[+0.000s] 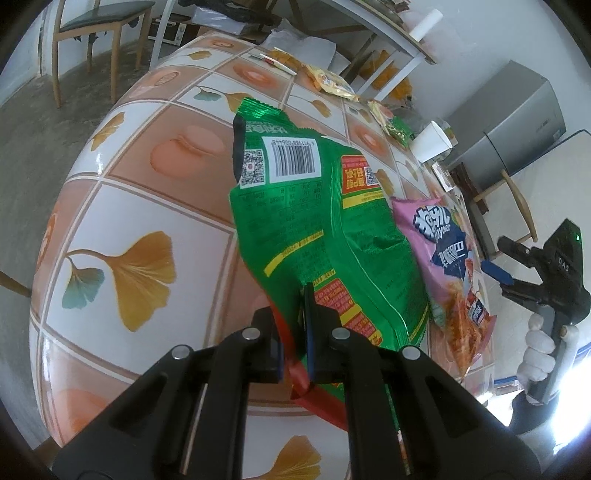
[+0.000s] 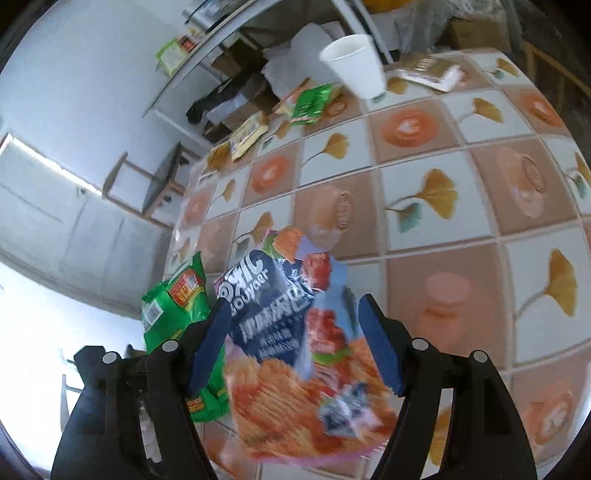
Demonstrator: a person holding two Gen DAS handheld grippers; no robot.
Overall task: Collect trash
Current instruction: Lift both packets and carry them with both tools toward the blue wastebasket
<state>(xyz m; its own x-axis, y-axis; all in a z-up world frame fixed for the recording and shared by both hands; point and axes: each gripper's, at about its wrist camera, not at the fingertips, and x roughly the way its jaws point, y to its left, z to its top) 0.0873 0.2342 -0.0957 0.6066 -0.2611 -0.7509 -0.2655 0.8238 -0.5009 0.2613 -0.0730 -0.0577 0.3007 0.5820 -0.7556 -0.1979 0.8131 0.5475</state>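
My left gripper (image 1: 295,314) is shut on the lower edge of a green snack bag (image 1: 317,206) and holds it up over the tiled table (image 1: 147,229). That green snack bag (image 2: 177,310) also shows at the left of the right wrist view. Beside it a pink chip bag (image 1: 439,254) lies flat. My right gripper (image 2: 293,301) stands open above the pink chip bag (image 2: 295,362), whose blurred shape fills the gap between the blue pads (image 2: 208,347); they do not press on it. In the left wrist view a white-gloved hand (image 1: 539,350) holds the right gripper (image 1: 504,260) just off the bag's near end.
A white paper cup (image 2: 354,66) stands near the far table edge, with a small green wrapper (image 2: 312,101), a yellow wrapper (image 2: 249,134) and a flat packet (image 2: 428,72) nearby. A wooden chair (image 1: 99,22) and a grey fridge (image 1: 517,122) stand beyond the table (image 2: 461,221).
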